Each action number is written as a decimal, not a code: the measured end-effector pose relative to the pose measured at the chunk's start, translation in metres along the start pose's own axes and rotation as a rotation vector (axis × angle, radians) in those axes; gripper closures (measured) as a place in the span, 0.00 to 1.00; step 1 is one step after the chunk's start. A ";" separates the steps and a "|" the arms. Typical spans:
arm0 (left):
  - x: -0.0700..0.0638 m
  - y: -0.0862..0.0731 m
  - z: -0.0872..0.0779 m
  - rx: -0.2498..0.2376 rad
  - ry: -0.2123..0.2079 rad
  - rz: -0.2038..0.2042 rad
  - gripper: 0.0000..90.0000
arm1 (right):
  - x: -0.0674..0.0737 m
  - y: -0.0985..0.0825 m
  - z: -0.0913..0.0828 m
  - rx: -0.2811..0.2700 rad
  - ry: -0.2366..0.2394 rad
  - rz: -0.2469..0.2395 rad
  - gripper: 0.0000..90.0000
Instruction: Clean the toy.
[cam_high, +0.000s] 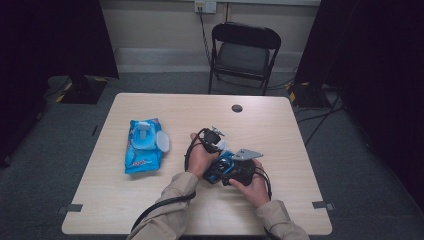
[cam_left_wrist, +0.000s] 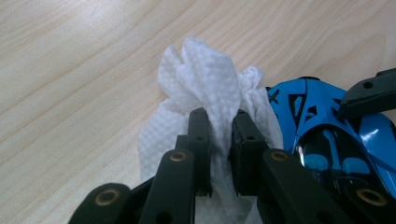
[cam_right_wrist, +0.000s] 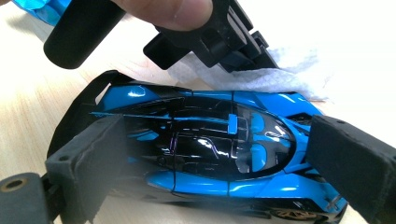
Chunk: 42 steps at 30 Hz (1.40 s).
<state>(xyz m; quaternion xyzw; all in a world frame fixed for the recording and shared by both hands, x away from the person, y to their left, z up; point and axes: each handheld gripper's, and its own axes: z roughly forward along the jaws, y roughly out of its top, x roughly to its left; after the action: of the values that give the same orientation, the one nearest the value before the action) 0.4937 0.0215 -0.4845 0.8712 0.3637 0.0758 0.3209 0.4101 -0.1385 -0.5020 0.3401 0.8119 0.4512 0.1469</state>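
Observation:
A blue and black toy car (cam_right_wrist: 205, 154) lies on the table (cam_high: 280, 130) between my right gripper's (cam_right_wrist: 224, 149) two padded jaws. One pad sits at its tail and the other at its nose, so the gripper is shut on it. My left gripper (cam_left_wrist: 219, 116) is shut on a bunched white wipe (cam_left_wrist: 210, 74), held against the car's side (cam_left_wrist: 322, 126). In the right gripper view the left gripper (cam_right_wrist: 219, 37) and the wipe (cam_right_wrist: 280, 77) sit just beyond the car. In the high view both hands meet at the car (cam_high: 218, 170), near the table's front middle.
A blue pack of wet wipes (cam_high: 142, 147) with its lid flipped open lies at the table's left. A dark round hole (cam_high: 237, 108) marks the far side of the tabletop. A black folding chair (cam_high: 244, 52) stands behind the table.

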 end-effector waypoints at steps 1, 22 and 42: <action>0.001 0.000 0.000 -0.001 -0.004 0.000 0.89 | 0.000 0.000 0.000 0.000 0.000 0.000 0.06; 0.004 -0.009 -0.011 0.033 -0.024 0.005 0.88 | 0.000 0.000 0.000 0.000 0.001 0.000 0.06; 0.008 -0.030 -0.030 0.062 -0.046 -0.009 0.87 | 0.000 0.000 0.000 0.000 0.001 -0.001 0.06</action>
<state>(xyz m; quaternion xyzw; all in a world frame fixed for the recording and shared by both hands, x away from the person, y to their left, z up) 0.4707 0.0582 -0.4802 0.8805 0.3624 0.0430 0.3025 0.4103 -0.1386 -0.5019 0.3397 0.8122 0.4511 0.1467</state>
